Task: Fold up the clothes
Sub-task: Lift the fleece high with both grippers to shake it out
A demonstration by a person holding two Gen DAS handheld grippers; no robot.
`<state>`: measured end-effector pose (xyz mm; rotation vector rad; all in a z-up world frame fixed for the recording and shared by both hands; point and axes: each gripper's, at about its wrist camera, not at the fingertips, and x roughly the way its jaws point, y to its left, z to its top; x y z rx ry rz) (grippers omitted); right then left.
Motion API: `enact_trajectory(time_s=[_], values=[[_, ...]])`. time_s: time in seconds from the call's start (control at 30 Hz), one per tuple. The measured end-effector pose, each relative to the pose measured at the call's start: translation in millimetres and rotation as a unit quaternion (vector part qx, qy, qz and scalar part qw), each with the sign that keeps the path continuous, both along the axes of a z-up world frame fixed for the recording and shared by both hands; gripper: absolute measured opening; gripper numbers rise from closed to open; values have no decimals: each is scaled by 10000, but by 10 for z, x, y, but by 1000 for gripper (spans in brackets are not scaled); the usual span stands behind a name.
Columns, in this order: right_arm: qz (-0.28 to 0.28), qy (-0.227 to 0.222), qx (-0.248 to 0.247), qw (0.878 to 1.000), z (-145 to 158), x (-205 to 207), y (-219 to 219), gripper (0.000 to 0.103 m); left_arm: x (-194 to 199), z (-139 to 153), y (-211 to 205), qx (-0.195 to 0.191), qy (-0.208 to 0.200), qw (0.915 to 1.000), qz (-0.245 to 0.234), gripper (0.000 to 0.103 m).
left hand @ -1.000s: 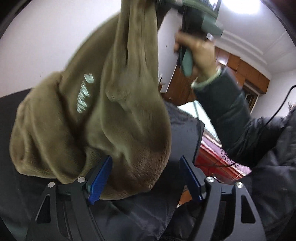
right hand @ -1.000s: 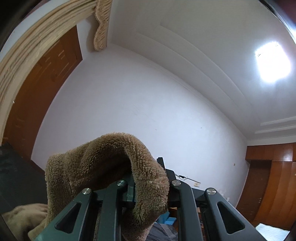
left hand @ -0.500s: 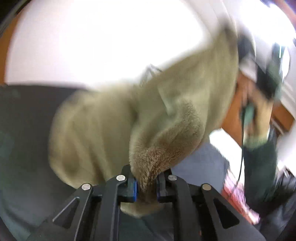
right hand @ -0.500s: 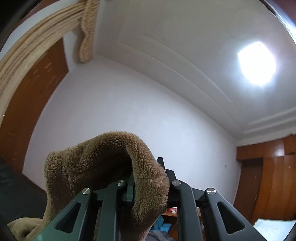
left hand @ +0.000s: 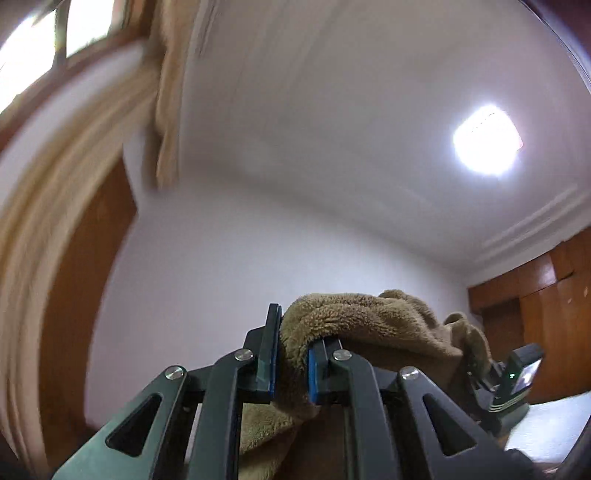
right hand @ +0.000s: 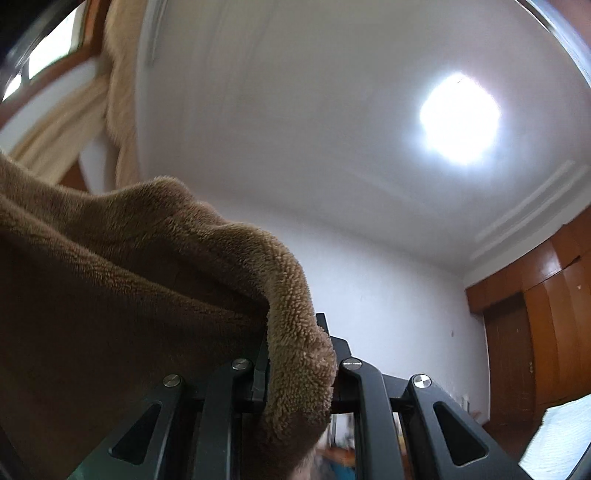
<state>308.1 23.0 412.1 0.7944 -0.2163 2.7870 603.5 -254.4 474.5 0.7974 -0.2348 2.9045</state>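
A brown fleece garment [left hand: 369, 314] hangs between both grippers, held high, with both cameras tilted up at the wall and ceiling. My left gripper [left hand: 291, 354] is shut on one edge, the fleece pinched between its blue pads. From there the cloth runs right to the other gripper's housing [left hand: 513, 380], whose fingers are hidden by the fleece. In the right wrist view the garment [right hand: 147, 258] fills the left half and folds over my right gripper [right hand: 295, 362], which is shut on its edge. The rest of the garment hangs below, out of view.
A beige curtain [left hand: 44, 221] hangs at the left beside a window [left hand: 88, 26]. A ceiling lamp [left hand: 484, 140] glares at upper right. Wooden wardrobes [left hand: 546, 314] line the right wall, with a white bed surface [left hand: 554, 424] below them.
My left gripper went from open around the hanging fleece to shut on its edge, then rose fast and tilted upward. The right gripper rose a little, still gripping.
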Motion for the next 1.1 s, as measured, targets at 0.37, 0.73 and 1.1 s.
enact_trajectory(time_s=[0.37, 0.73, 1.1], values=[[-102, 378, -112, 9992, 607, 115, -140, 16, -130, 254, 217, 332, -599, 9975, -164, 14], [-979, 1433, 907, 9806, 401, 740, -477, 16, 83, 268, 263, 537, 76, 9943, 919, 23], [-264, 1223, 609, 9903, 511, 943, -402, 16, 418, 410, 322, 401, 302, 9952, 846, 24]])
